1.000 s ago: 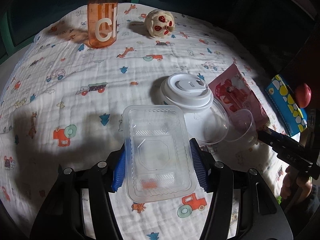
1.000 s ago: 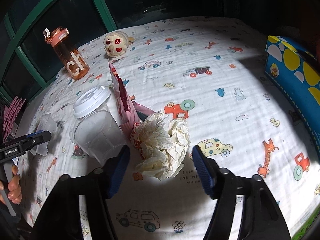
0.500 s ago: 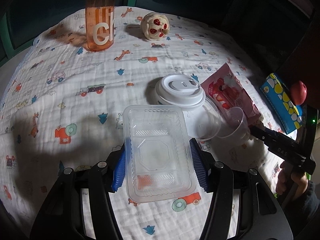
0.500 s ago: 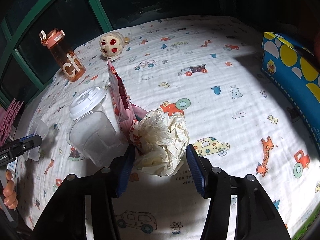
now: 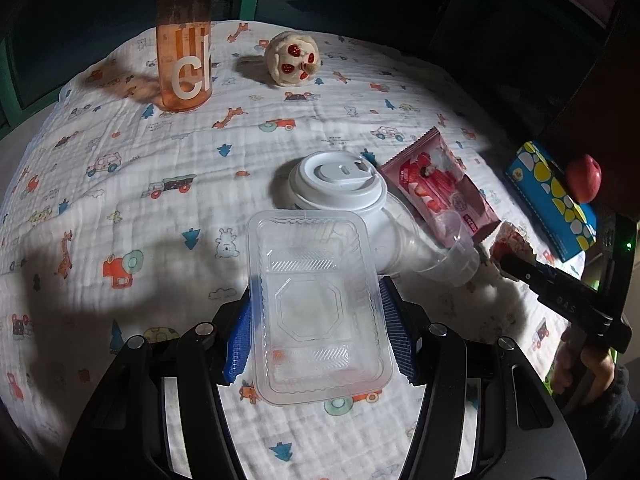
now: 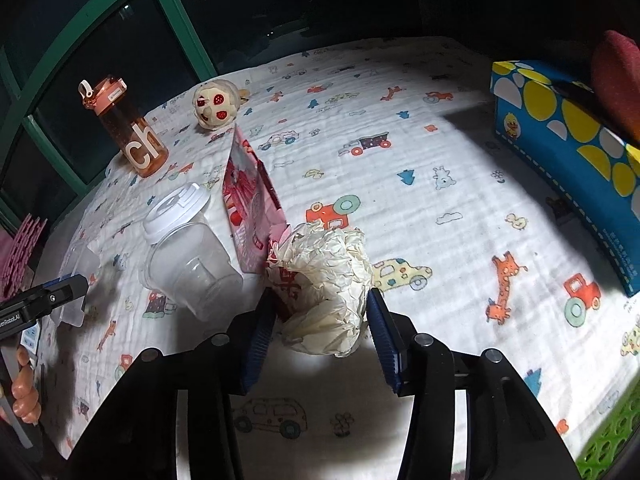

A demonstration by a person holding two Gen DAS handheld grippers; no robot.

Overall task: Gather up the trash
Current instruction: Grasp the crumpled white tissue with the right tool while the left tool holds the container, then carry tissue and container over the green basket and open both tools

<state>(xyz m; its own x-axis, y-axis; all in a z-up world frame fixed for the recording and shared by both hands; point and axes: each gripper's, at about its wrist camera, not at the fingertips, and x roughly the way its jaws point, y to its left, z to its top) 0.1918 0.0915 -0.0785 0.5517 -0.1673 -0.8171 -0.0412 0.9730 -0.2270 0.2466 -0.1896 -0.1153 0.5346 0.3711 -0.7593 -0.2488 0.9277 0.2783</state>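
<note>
Trash part-collected: left tongs (image 5: 316, 332) clamping clear tray (image 5: 318, 308), right tongs (image 6: 318, 320) clenching crumpled paper (image 6: 324, 280); lidded cup (image 6: 188, 248), pink wrapper (image 6: 250, 200) left on bench.

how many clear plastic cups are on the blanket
2. A large clear cup with a white lid lies on its side left of the pink snack packet; a small clear cup lies against it. Others may be hidden.

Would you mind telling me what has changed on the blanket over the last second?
The right tongs closed in from an open straddle onto the crumpled paper wad and now pinch it. The left tongs kept their grip on the clear plastic tray. The lidded cup, pink wrapper and orange bottle stayed put.
</note>
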